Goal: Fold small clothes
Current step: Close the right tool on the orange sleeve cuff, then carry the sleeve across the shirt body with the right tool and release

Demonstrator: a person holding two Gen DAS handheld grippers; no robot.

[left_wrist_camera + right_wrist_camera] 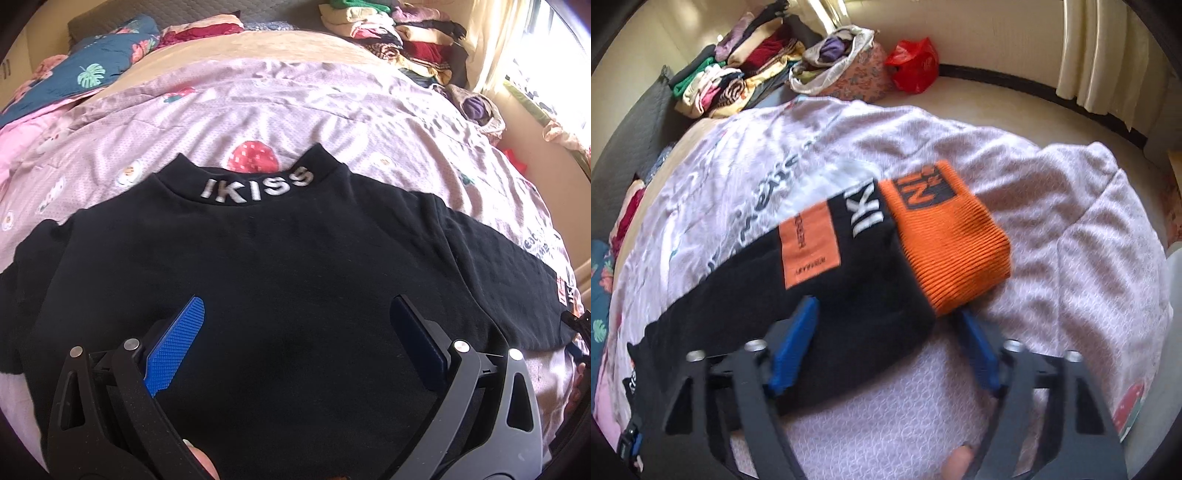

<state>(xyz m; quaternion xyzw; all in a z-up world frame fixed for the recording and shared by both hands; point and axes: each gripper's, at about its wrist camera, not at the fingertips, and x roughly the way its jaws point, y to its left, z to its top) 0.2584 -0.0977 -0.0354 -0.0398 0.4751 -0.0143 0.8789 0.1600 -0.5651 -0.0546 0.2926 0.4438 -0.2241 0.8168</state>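
A small black sweatshirt [280,273] with white "IKISS" lettering on its collar lies spread flat on the bed, collar away from me. My left gripper [295,314] is open, its blue pads [177,343] hovering over the middle of the body. In the right wrist view the sweatshirt's right sleeve [831,280] stretches across, ending in an orange ribbed cuff [949,243]. My right gripper [886,317] is open, with its jaws on either side of the sleeve's near edge, by the cuff.
The bed is covered by a wrinkled pink strawberry-print sheet [295,110]. Stacks of folded clothes [738,70] lie at the far end. A cloth bag [834,59] and a red plastic bag [916,66] sit near the wall. A teal floral blanket [85,70] lies far left.
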